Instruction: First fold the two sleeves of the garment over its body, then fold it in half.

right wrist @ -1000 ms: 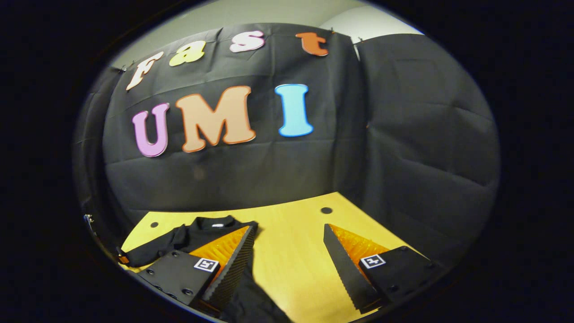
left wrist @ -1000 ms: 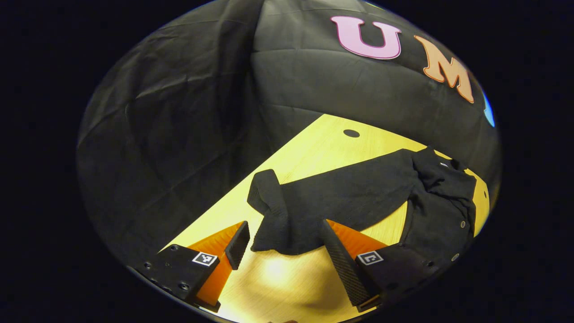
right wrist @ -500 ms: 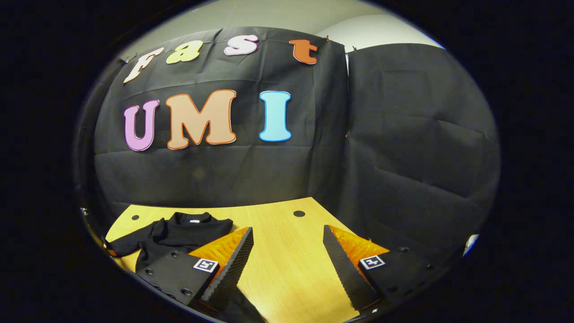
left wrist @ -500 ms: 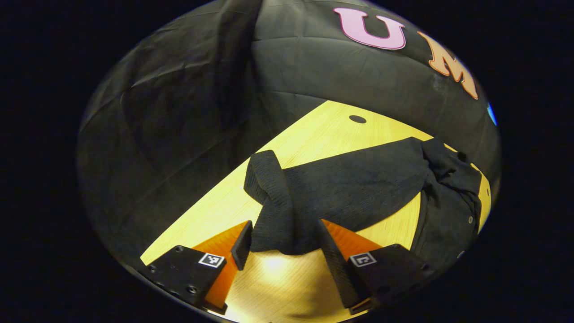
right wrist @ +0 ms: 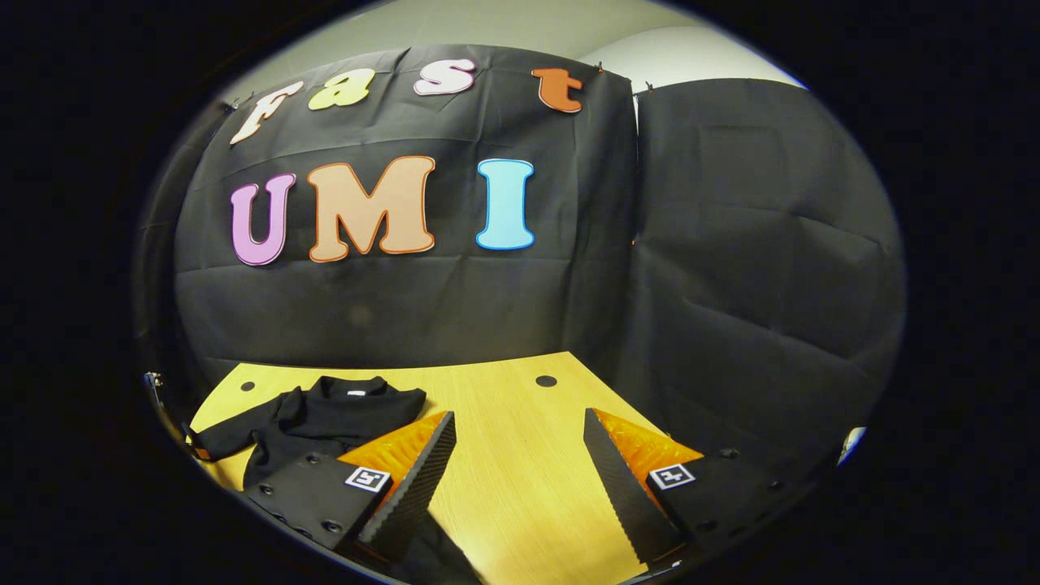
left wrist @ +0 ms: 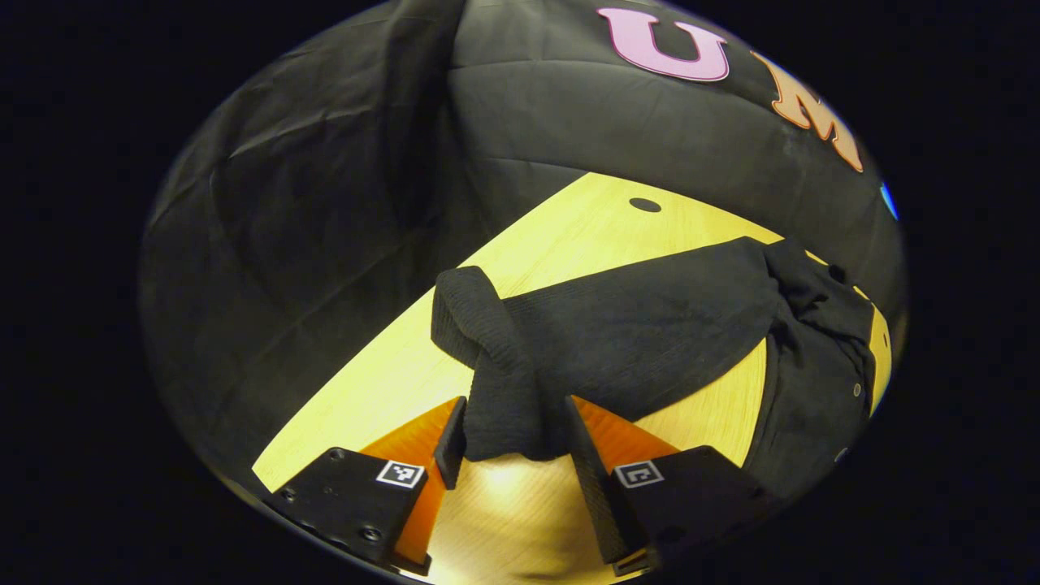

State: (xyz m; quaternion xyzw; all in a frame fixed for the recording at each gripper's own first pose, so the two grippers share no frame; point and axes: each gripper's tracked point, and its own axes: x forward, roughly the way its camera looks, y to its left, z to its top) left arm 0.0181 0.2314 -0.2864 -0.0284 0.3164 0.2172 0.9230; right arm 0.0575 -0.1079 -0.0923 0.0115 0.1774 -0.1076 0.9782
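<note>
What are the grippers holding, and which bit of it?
The left gripper pinches the cuff end of the black garment's sleeve between its fingers. The right gripper is open, holding nothing.

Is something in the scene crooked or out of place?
The garment is not flat: its sleeve end is doubled back between the left gripper fingers, and the collar area is bunched.

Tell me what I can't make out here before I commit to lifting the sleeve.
- Left gripper view: the black knit garment's sleeve cuff sits between the left gripper fingers; contact on both sides can't be confirmed.
- Left gripper view: the garment's far body is cut off at the image edge.
- Right gripper view: the right gripper body covers the garment's near part; the other sleeve's layout is hidden.
</note>
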